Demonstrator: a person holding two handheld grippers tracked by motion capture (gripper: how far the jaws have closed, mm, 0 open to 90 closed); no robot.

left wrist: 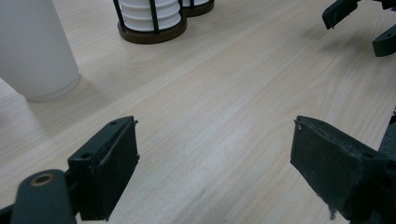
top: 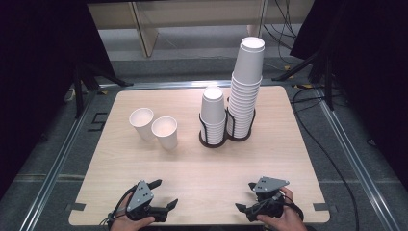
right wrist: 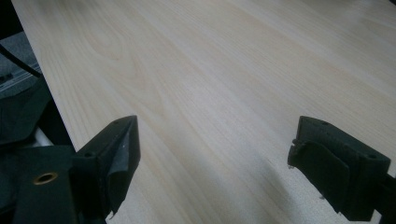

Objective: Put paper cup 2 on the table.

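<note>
Where the high view looks down on the pale wooden table (top: 192, 168), it lists: left gripper (top: 165, 193) at the near left edge, held in a hand (top: 126, 221), jaws spread with nothing between them; right gripper (top: 244, 196) at the near right edge, likewise held, jaws apart and empty; two loose paper cups (top: 154, 125) standing upright and touching each other at mid-left, well apart from both grippers; a black double wire holder (top: 226, 137) at centre, carrying a short stack of cups (top: 213, 113) in its left ring and a tall stack of cups (top: 248, 82) in its right ring, the tall one leaning slightly. Left gripper view: both black jaws rise from the bottom, wide apart, bare tabletop between the pads; one loose cup (left wrist: 35, 51) stands at upper left; the holder's base (left wrist: 152, 33) with ribbed cup rims sits near the top; the other gripper's jaw tips (left wrist: 359, 25) show at upper right. Right gripper view: right gripper (right wrist: 212, 151) released, jaws set wide, wood grain alone between them; the table's edge (right wrist: 35, 60) runs along the left.
</note>
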